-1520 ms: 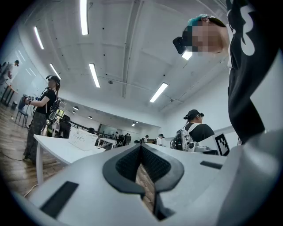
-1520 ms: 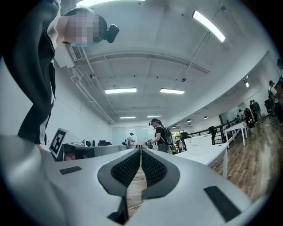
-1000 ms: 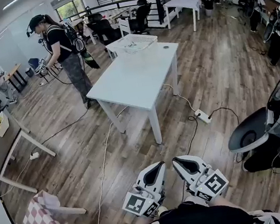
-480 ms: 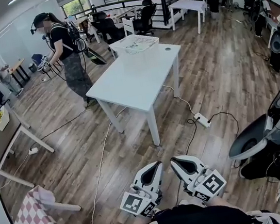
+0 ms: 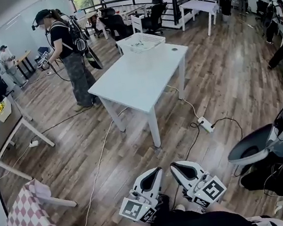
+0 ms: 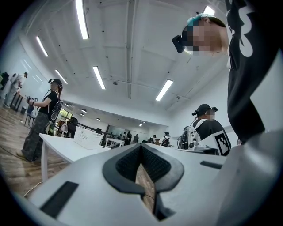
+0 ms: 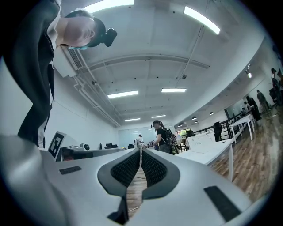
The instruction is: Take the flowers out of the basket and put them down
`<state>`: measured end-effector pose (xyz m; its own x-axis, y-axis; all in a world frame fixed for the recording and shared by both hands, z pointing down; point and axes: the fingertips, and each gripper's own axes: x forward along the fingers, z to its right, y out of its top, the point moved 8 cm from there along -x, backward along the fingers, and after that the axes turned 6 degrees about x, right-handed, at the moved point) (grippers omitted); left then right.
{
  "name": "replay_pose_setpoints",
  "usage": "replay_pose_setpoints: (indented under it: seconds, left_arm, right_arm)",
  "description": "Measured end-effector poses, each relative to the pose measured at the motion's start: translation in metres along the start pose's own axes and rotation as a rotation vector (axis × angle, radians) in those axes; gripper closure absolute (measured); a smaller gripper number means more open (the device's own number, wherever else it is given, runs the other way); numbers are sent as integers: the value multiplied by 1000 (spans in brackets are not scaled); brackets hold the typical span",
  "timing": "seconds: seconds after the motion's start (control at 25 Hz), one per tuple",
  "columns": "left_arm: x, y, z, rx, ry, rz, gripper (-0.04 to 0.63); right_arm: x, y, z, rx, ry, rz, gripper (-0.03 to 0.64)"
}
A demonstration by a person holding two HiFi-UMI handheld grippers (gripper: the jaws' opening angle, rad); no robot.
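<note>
Left tongs (image 5: 155, 172) are clenched on nothing, tucked low by our body since the tabletop (image 5: 143, 72) is well ahead. The basket (image 5: 141, 42) sits at its far corner, flowers too small to make out. Right tongs (image 5: 176, 166) are clenched empty too, nothing to grab yet.

The head camera looks forward and steeply down, the white table (image 5: 141, 73) well ahead. Cameras on the left gripper (image 5: 152, 175) and right gripper (image 5: 180, 167) sit low, tilted upward, sharing that table.
</note>
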<state>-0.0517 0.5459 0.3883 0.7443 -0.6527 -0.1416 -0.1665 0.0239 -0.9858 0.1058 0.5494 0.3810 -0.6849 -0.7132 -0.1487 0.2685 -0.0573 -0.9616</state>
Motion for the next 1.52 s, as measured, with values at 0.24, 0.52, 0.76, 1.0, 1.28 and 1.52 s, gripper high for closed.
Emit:
replay_pose_setpoints:
  seconds: [0.24,0.52,0.76,1.0,1.28,1.52]
  left_arm:
    - [14,-15,-30,-22,-5,-11,592]
    - [62,-12,-102,-23,-65,13,592]
    - [109,6,-178,22,-131,13,592]
    - [136,13,-234,29,-158,-2,592]
    - [151,10,-285,13,-173,-9,592]
    - [164,2,-312,-14,-188,-19,592]
  right_arm:
    - [25,-12,18,2,-9,-19,591]
    - [85,-9,59,-60,-66,-15,591]
    - [164,-3,103,-62,-98,32,591]
    - [220,5,129,-74,-116,49,591]
    - [272,-3,149,-69,-125,50,591]
    - [287,-10,163,-58,-162,37,591]
